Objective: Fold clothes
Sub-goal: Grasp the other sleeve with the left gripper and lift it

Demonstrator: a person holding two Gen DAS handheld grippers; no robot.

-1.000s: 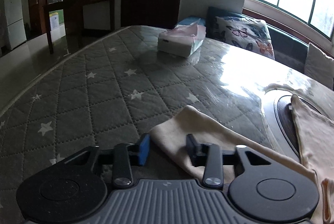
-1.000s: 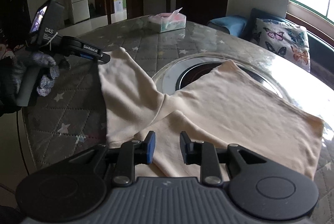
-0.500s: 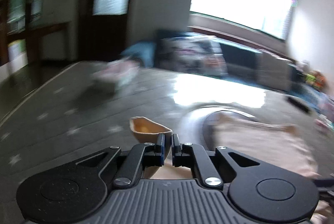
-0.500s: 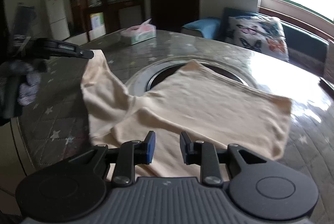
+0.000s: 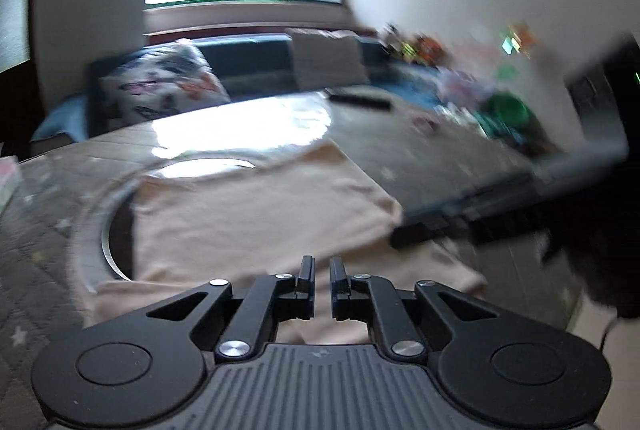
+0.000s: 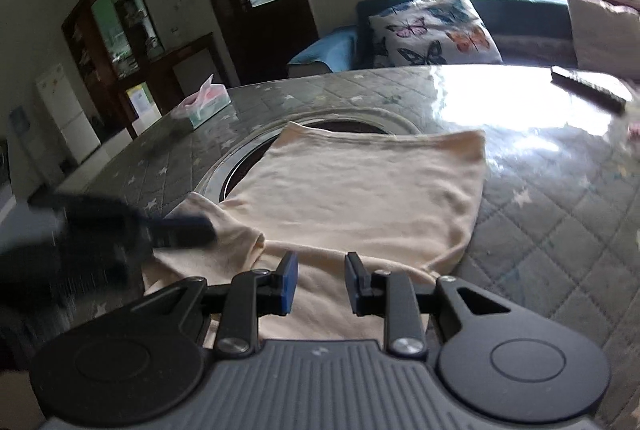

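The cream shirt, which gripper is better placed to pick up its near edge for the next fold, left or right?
Probably the right gripper: its jaws are open over the near edge of the cream shirt. The left gripper is nearly closed at the folded sleeve; its grip is unclear.

Home living room: sofa (image 6: 520,17), butterfly cushion (image 6: 432,29), fridge (image 6: 66,109).

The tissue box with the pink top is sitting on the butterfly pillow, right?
Not quite. The right wrist view shows the tissue box with the pink top sitting on the grey quilted star-patterned table, apart from the butterfly pillow, which rests on the bench behind the table.
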